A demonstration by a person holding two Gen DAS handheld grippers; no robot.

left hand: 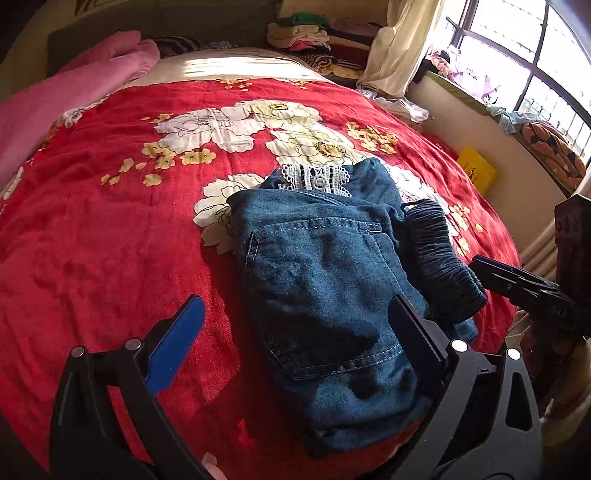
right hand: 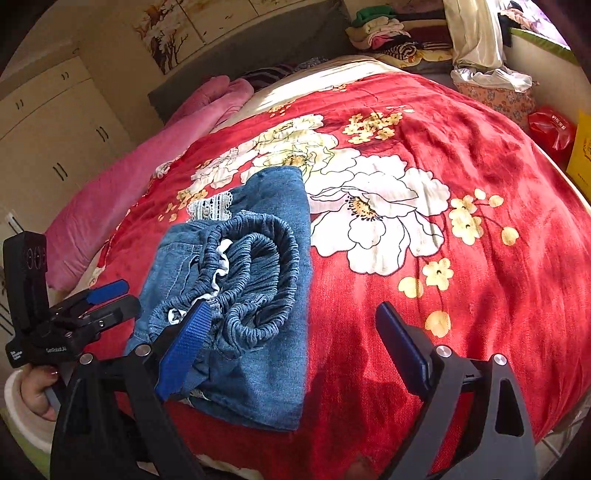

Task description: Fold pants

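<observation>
We are holding our left gripper (left hand: 295, 350) low over the near edge of the bed, its blue-padded fingers (left hand: 177, 347) spread wide and gripping nothing, one on each side of the near end of the pants (left hand: 325, 295) without clearly touching them. Our right gripper (right hand: 295, 354) is likewise spread and empty — its left finger (right hand: 184, 350) is overlapping the bunched waistband (right hand: 255, 273) from our viewpoint, though we cannot tell whether it is resting on the cloth, while the other finger is hanging over bare blanket. The pants are lying as a folded blue denim bundle on the red floral blanket (left hand: 110, 240), near the bed's front edge, with a back pocket facing up, the gathered elastic waistband curling on the side toward our right gripper, and a strip of white lace trim (left hand: 314, 179) peeking out at the far end. Beyond the bundle the blanket's big white flowers (right hand: 369, 206) are spreading toward the middle of the bed. Farther on, a pink blanket (left hand: 74, 92) is lying along the left side, and a stack of folded clothes (left hand: 306, 33) is sitting at the head of the bed. To the right — past the bed's edge — a yellow package (left hand: 476, 173) is leaning by the wall under the window (left hand: 517, 48), and a red bag (right hand: 552, 129) is sitting nearby.
</observation>
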